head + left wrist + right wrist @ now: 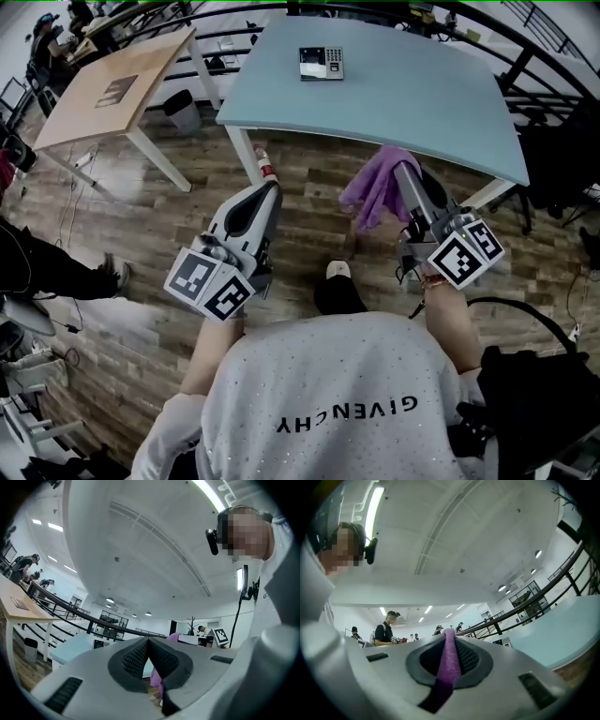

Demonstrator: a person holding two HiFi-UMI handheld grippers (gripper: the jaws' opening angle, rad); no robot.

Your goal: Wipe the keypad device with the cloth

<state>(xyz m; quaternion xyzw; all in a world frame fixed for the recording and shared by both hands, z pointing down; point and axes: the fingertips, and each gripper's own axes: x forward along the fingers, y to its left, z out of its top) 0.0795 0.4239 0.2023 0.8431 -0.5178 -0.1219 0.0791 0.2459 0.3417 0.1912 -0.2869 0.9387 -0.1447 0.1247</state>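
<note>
The keypad device (321, 63) lies on the far part of a pale blue table (403, 103), small and grey with a dark screen. A purple cloth (373, 190) hangs from my right gripper (405, 172), which is shut on it just below the table's near edge. In the right gripper view the cloth (449, 663) runs as a purple strip between the closed pads. My left gripper (270, 187) is held low over the wooden floor, left of the cloth, jaws shut with nothing between them. Its pads (161, 660) meet at the tip, and the purple cloth (155, 679) shows beyond them.
A wooden table (112, 89) stands at the left with a dark bin (182, 111) beside it. Black railings (525, 56) run behind the blue table. Another person's leg and shoe (111, 274) are at the left. A black bag (534, 394) hangs at my right side.
</note>
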